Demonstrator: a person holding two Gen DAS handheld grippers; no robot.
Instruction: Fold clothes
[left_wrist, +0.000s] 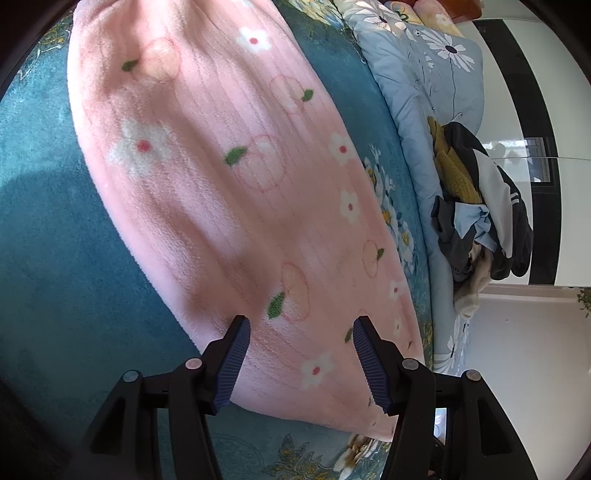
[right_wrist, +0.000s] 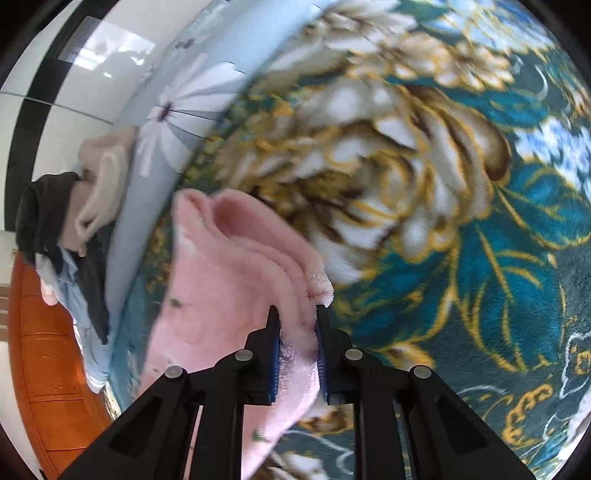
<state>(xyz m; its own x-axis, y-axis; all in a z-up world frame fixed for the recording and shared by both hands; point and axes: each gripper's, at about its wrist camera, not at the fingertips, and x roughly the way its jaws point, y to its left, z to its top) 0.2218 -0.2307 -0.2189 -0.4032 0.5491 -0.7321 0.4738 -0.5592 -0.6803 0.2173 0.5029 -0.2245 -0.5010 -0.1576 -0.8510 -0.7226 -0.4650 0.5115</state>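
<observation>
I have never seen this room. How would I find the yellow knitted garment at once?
Look at the teal flowered blanket where the pink fleece garment lies, then move to the pale blue daisy quilt beside it. A pile of clothes sits on that quilt. The yellow knitted garment is its only mustard piece, among dark, grey and light blue ones.

The left tongs (left_wrist: 299, 325) point down at a slant, and their two black arms enter from the bottom edge, from about 7 and 5 o'clock. The blue ribbed pads (left_wrist: 231, 363) stand wide apart and nothing is pressed between them. The right tongs (right_wrist: 298, 312) also point steeply down, with the arms coming from about 6 o'clock. Their jaws are nearly closed, and the blue pads (right_wrist: 274, 363) press from both sides on a fold of pink fleece garment (right_wrist: 221, 280).
</observation>
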